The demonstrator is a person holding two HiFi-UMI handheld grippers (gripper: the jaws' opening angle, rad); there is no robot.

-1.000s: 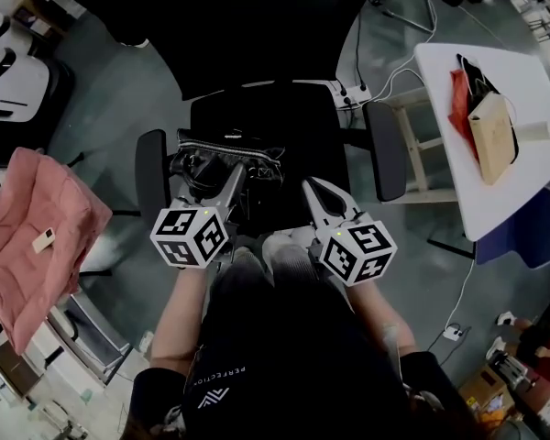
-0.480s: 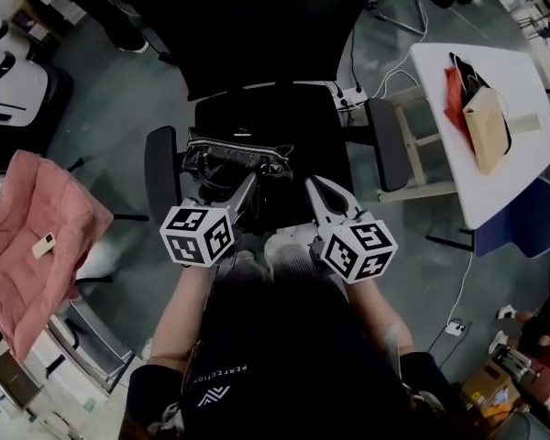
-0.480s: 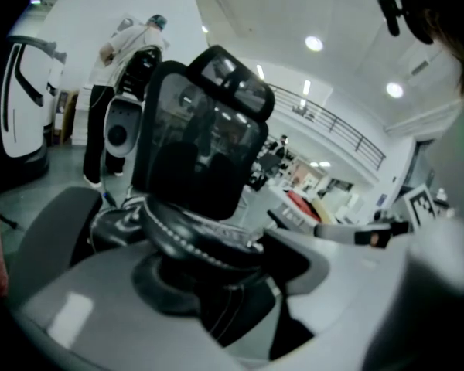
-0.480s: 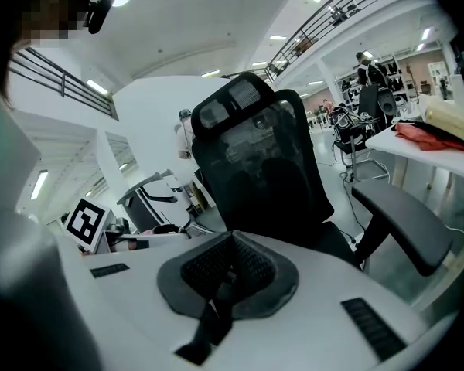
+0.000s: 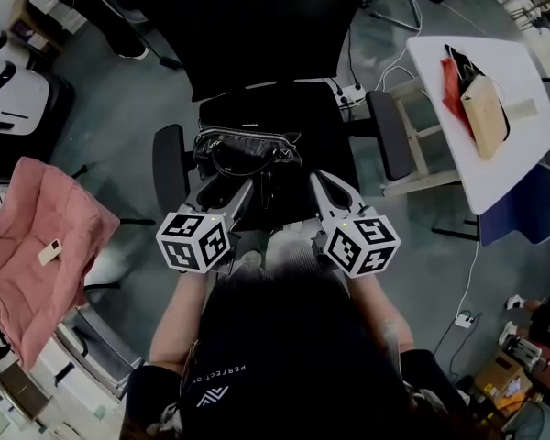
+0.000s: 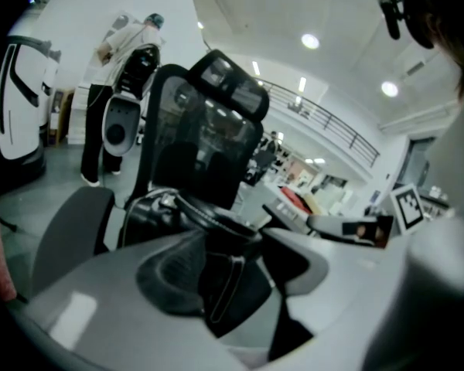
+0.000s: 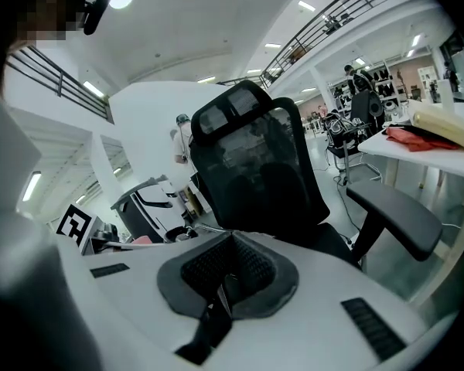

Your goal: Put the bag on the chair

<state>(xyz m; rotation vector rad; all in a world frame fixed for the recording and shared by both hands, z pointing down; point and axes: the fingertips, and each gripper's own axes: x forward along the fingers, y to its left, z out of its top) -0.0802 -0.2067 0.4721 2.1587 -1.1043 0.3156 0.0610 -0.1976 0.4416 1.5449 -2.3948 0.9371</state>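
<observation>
The black leather bag (image 5: 247,149) sits on the seat of the black office chair (image 5: 298,117), toward its left side. My left gripper (image 5: 224,193) is just in front of the bag with its jaws spread wide. In the left gripper view the bag (image 6: 166,211) lies beyond the left gripper (image 6: 224,253). A stitched black strap (image 6: 226,284) shows in the gap and the pads do not press on it. My right gripper (image 5: 335,191) hovers over the seat's front right, with nothing in it. In the right gripper view the right gripper (image 7: 228,269) has its pads together, facing the mesh backrest (image 7: 255,168).
Armrests (image 5: 171,163) (image 5: 390,145) flank the seat. A white table (image 5: 509,168) at the right carries a tan paper bag (image 5: 490,113) and a red item (image 5: 454,85). A pink cloth (image 5: 37,246) lies at the left. Cables and a power strip (image 5: 353,93) are on the floor behind.
My left gripper's jaws have spread and drawn back off the bag, which now rests free on the seat. The right gripper has barely moved.
</observation>
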